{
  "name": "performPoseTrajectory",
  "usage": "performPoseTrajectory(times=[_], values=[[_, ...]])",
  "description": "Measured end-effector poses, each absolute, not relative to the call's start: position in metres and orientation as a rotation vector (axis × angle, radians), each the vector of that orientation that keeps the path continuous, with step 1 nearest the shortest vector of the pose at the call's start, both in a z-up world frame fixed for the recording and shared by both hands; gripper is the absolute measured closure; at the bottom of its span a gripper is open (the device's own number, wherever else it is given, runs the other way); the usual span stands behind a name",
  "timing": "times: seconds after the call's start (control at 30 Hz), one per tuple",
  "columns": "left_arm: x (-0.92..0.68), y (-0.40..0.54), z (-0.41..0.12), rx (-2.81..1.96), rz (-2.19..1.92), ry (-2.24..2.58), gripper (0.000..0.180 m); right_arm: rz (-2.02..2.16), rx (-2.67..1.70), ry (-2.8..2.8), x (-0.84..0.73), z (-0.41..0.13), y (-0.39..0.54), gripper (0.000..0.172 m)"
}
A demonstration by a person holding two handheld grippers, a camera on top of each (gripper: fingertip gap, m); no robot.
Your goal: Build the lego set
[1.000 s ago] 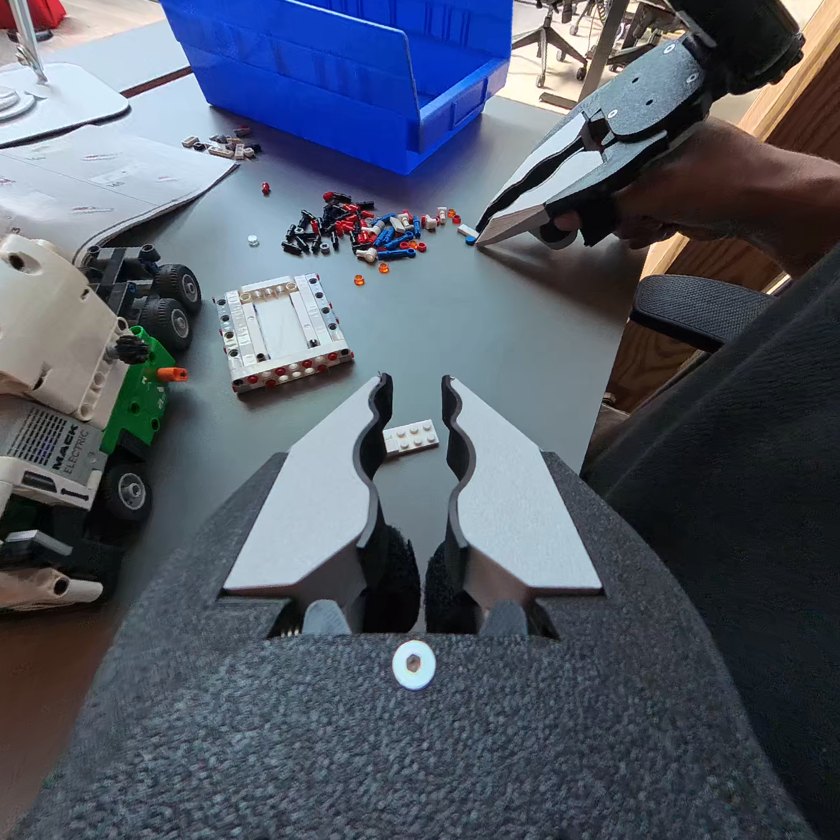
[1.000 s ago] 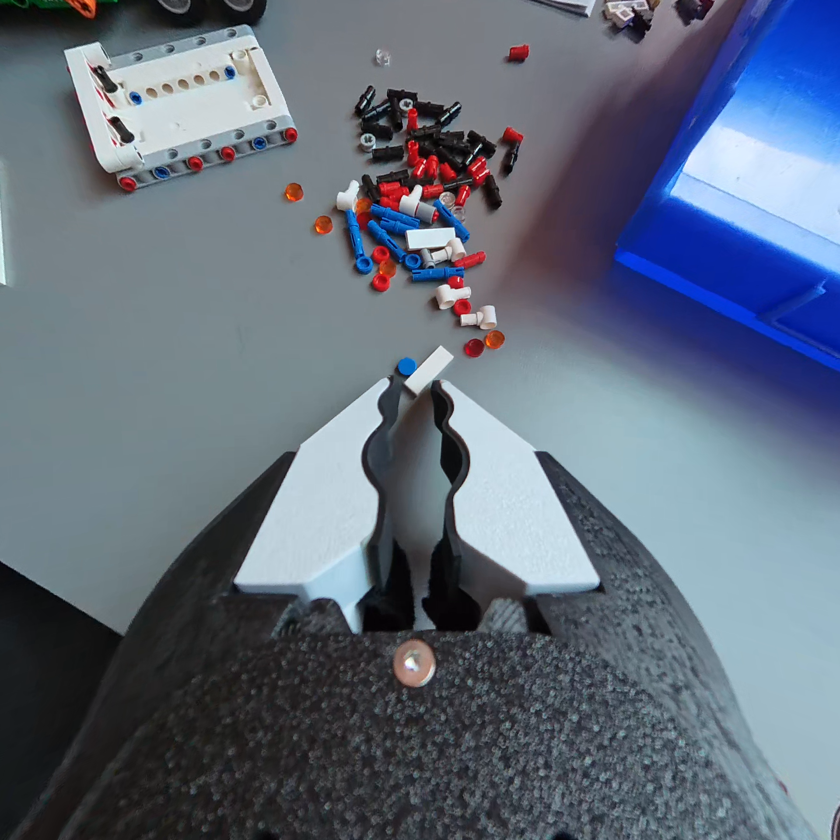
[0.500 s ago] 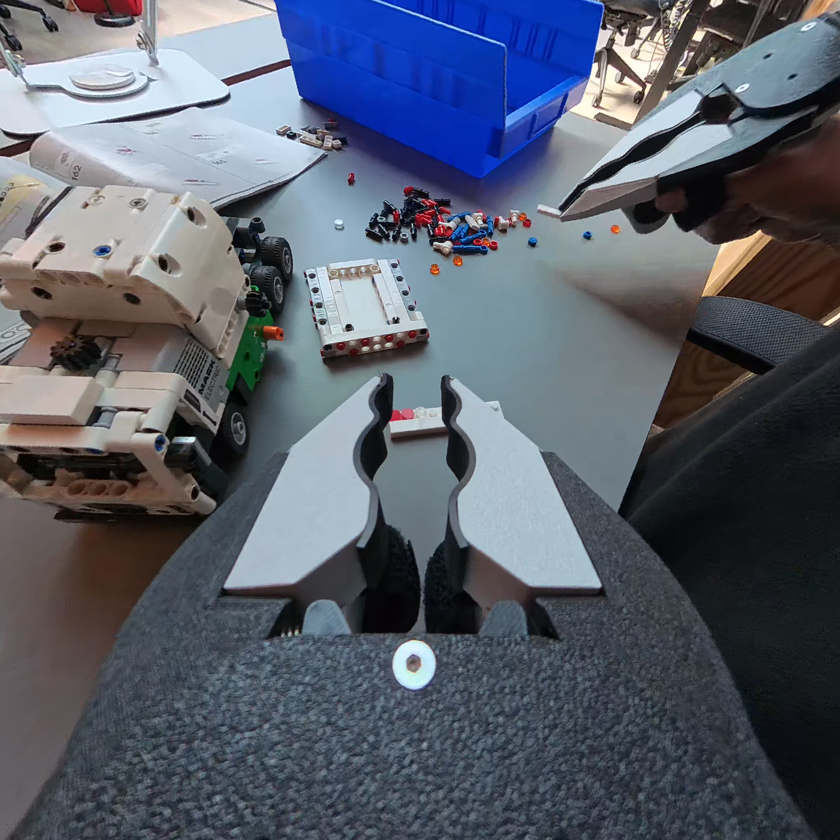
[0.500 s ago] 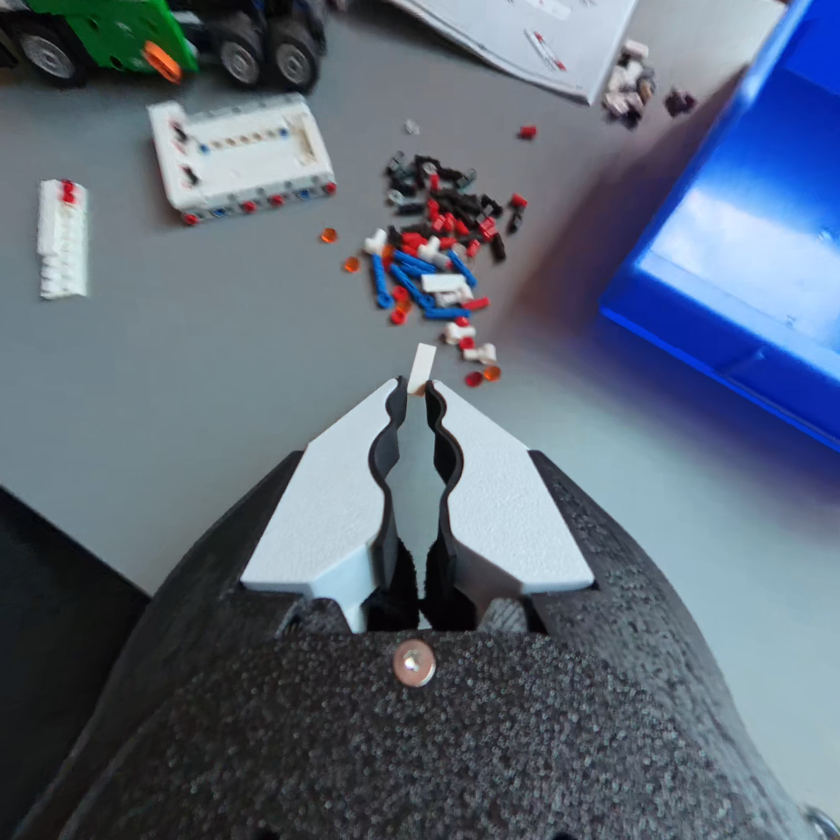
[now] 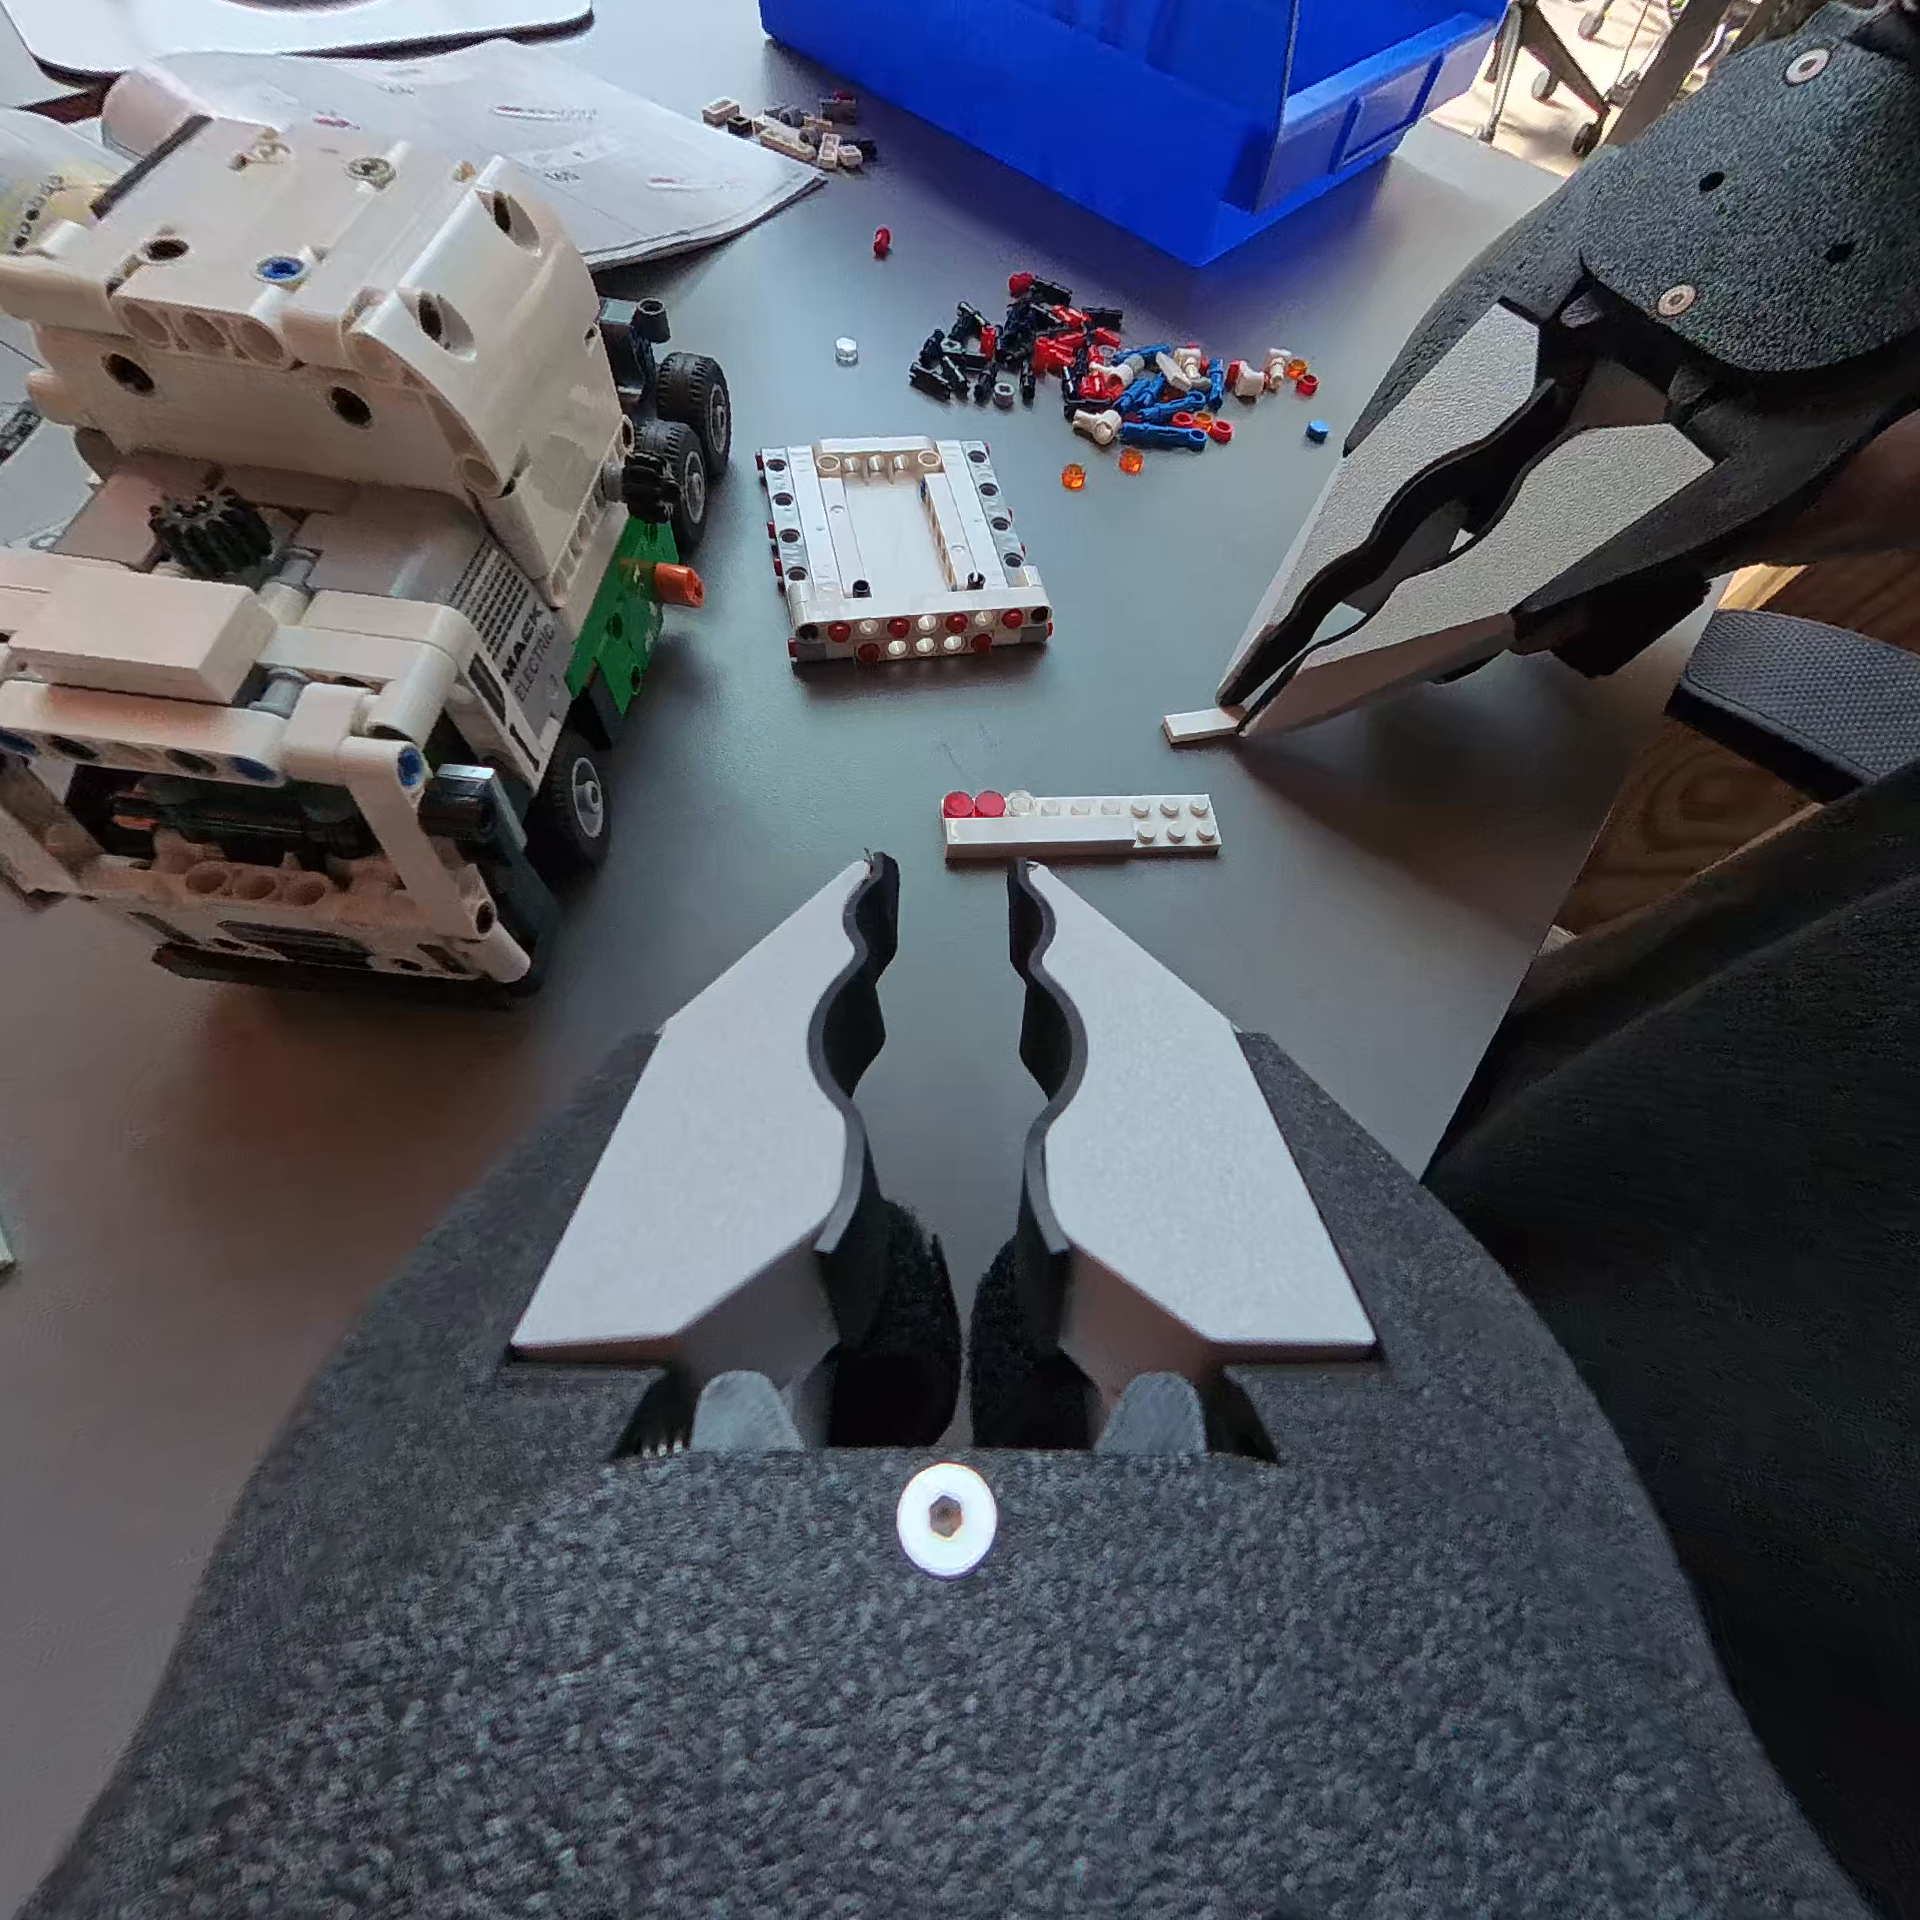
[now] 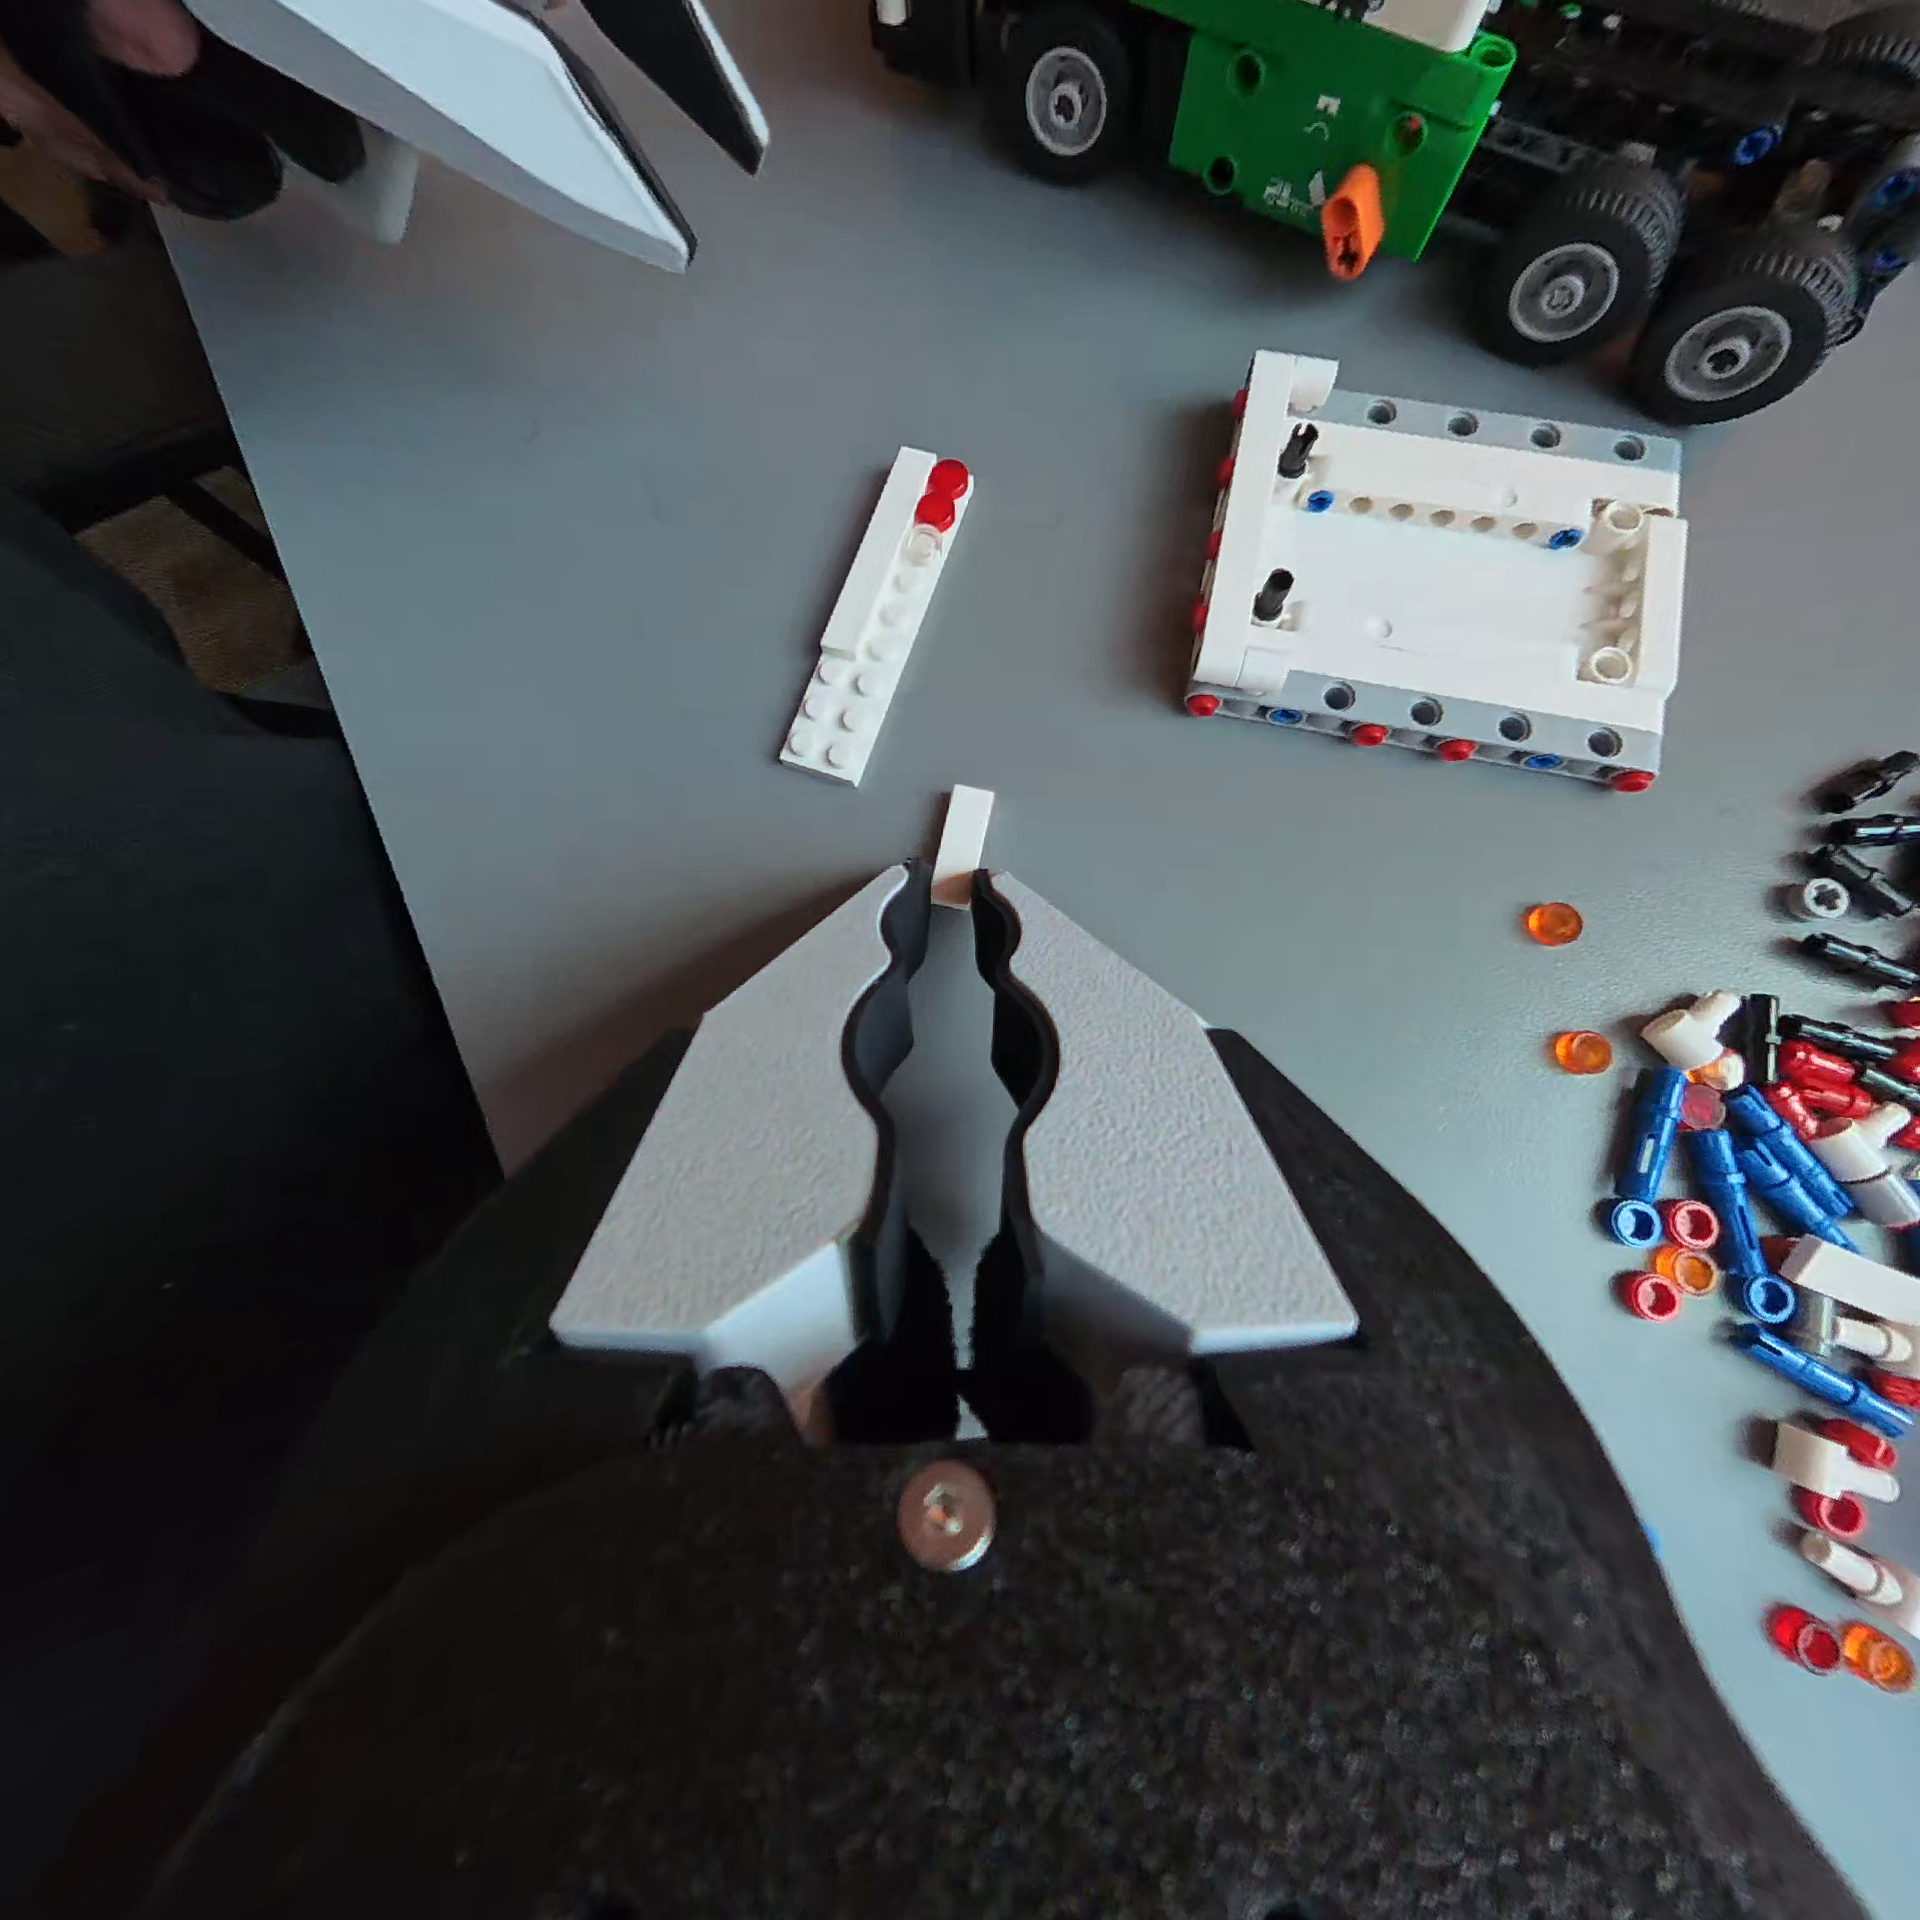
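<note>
Pinching small white tile (image 6: 964,844), right tool (image 6: 951,883) hovers near studded white plate (image 6: 881,613) (carrying stage, seemingly); left tool (image 5: 945,883) gapes empty just beside plate; next wants careful alignment.

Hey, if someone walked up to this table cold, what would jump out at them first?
Probably the big white and green toy truck on the left, and the bright blue bin at the far edge behind a scatter of small red, blue and black pins. Nearer, the right tool pinches a small white tile.
</note>
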State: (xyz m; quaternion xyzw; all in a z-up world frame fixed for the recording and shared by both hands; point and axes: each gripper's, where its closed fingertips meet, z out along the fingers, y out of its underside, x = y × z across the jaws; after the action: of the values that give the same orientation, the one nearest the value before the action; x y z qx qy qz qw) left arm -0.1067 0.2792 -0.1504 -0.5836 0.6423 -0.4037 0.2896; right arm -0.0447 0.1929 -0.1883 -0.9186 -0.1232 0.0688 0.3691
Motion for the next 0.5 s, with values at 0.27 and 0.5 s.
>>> performPoseTrajectory(times=[0.27, 0.5], values=[[-0.093, 0.278, -0.153, -1.548, -1.087, 1.743, 0.161, 0.230, -2.342, -0.266, -0.043, -0.189, 0.193, 0.162], [-0.077, 0.269, -0.154, -1.524, -1.102, 1.793, 0.160, 0.209, -2.244, -0.090, -0.011, -0.165, 0.171, 0.155]])
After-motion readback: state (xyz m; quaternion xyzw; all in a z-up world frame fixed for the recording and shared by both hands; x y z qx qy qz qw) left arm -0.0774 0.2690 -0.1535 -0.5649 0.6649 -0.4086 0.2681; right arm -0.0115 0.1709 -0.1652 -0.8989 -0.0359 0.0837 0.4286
